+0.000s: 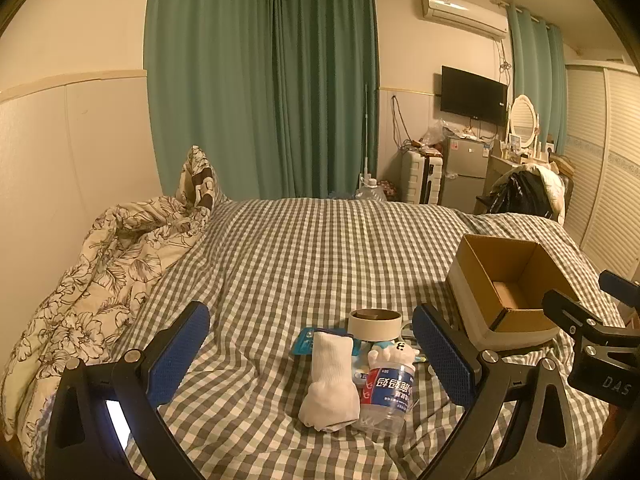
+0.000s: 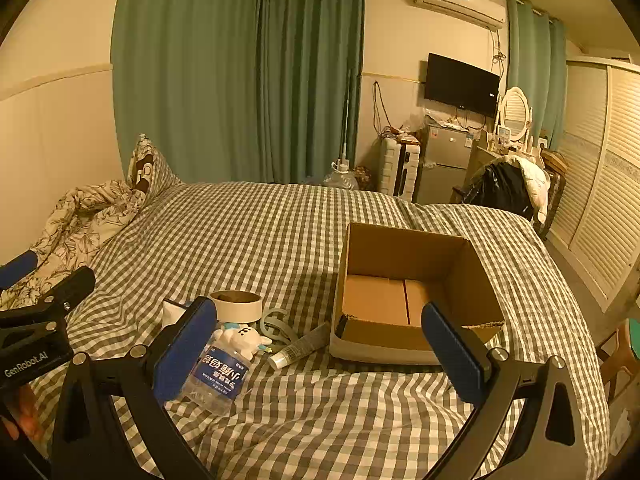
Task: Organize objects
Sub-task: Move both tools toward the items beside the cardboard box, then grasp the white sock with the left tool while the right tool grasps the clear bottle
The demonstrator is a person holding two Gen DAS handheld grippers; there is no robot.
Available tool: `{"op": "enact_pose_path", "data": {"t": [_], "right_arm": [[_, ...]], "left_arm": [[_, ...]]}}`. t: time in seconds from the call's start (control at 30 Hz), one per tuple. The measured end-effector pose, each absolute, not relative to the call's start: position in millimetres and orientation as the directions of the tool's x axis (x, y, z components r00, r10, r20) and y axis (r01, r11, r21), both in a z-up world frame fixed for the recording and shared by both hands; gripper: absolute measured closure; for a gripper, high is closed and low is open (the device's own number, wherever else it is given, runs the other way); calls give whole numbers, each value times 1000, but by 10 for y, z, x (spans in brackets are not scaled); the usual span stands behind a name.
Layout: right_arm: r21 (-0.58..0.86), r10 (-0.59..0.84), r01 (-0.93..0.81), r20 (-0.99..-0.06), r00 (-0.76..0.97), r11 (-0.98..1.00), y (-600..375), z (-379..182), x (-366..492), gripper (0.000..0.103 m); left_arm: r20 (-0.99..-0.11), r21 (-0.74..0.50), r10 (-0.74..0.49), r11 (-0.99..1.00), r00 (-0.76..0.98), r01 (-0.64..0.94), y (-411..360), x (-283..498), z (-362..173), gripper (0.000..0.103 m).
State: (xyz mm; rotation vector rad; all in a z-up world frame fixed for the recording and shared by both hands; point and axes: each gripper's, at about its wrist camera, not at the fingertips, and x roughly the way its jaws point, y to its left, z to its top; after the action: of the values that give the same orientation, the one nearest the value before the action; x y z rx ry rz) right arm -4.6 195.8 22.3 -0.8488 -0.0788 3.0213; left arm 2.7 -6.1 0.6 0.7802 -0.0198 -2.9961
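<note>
Left view: my left claw (image 1: pixel 310 354) hangs spread wide and empty, with the sock (image 1: pixel 331 380) and bottle (image 1: pixel 386 394) lying dead ahead between its fingers, long axes pointing away from me; this claw is nearer them.

Right view: my right claw (image 2: pixel 320 350) gapes empty too, facing the box (image 2: pixel 404 256), the bottle (image 2: pixel 218 376) off to its left.

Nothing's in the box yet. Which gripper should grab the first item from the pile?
Left. The left gripper is open with the sock and bottle right between its fingers. The right gripper faces the empty box, better placed for steadying it.
</note>
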Motion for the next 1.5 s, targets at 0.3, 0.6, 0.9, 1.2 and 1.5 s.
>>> {"op": "enact_pose_path", "data": {"t": [0.3, 0.6, 0.9, 1.2, 1.5], "right_arm": [[-65, 13, 27, -553, -833, -998, 1875, 100, -131, 0], [-82, 11, 55, -641, -767, -995, 1762, -261, -377, 0], [-40, -25, 83, -749, -662, -996, 1661, -679, -659, 0], [-31, -11, 59, -796, -606, -998, 1643, -868, -819, 0], [-49, -32, 128, -829, -559, -991, 1318, -1001, -909, 1]], "left_arm": [[-530, 35, -58, -998, -846, 47, -104, -117, -171, 0], [-631, 63, -72, -997, -772, 41, -227, -391, -580, 0], [-782, 46, -25, -999, -623, -17, -277, -747, -1155, 0], [-882, -99, 151, -986, -447, -137, -132, -1051, -1622, 62], [-803, -61, 115, -992, -585, -111, -446, -781, -1134, 67]]}}
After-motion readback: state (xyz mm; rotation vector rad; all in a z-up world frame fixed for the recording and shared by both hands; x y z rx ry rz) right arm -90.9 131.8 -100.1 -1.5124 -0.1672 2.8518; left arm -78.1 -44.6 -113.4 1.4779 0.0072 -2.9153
